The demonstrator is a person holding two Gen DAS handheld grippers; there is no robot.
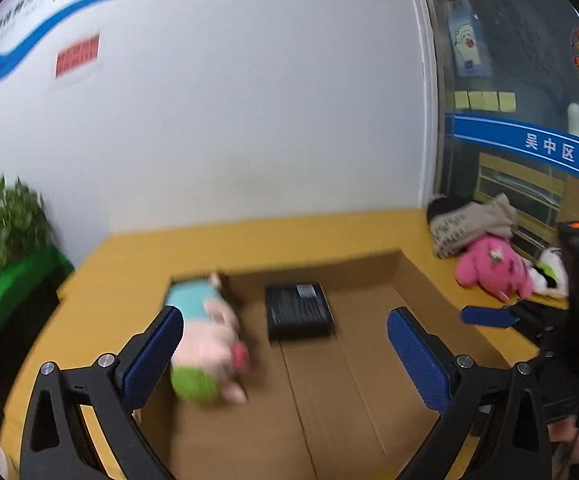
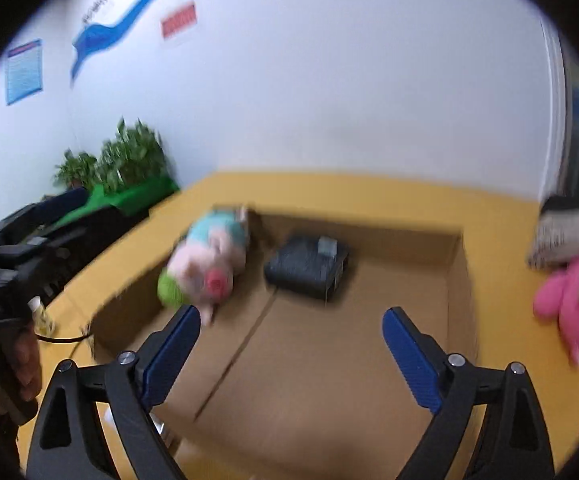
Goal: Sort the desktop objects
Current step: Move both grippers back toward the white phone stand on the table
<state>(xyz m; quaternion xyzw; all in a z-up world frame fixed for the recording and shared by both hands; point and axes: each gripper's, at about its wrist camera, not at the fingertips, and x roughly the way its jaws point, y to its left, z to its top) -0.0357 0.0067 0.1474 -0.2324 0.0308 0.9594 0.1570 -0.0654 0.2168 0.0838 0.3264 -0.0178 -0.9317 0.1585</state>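
An open cardboard box (image 1: 417,276) (image 2: 459,280) sits on the yellow desk. Inside it lie a pink pig plush with a teal top and green end (image 1: 205,340) (image 2: 205,268) at the left and a black rectangular device (image 1: 299,312) (image 2: 309,266) near the back. My left gripper (image 1: 285,340) is open above the box, its left finger just beside the plush. My right gripper (image 2: 291,340) is open and empty over the box front. A pink plush (image 1: 493,266) (image 2: 577,304) lies on the desk right of the box.
A grey-beige cloth bundle (image 1: 469,224) (image 2: 569,236) lies behind the pink plush. Green plants (image 1: 9,224) (image 2: 125,160) stand at the left on a green surface. A white wall is behind the desk (image 1: 249,236), a glass partition at the right.
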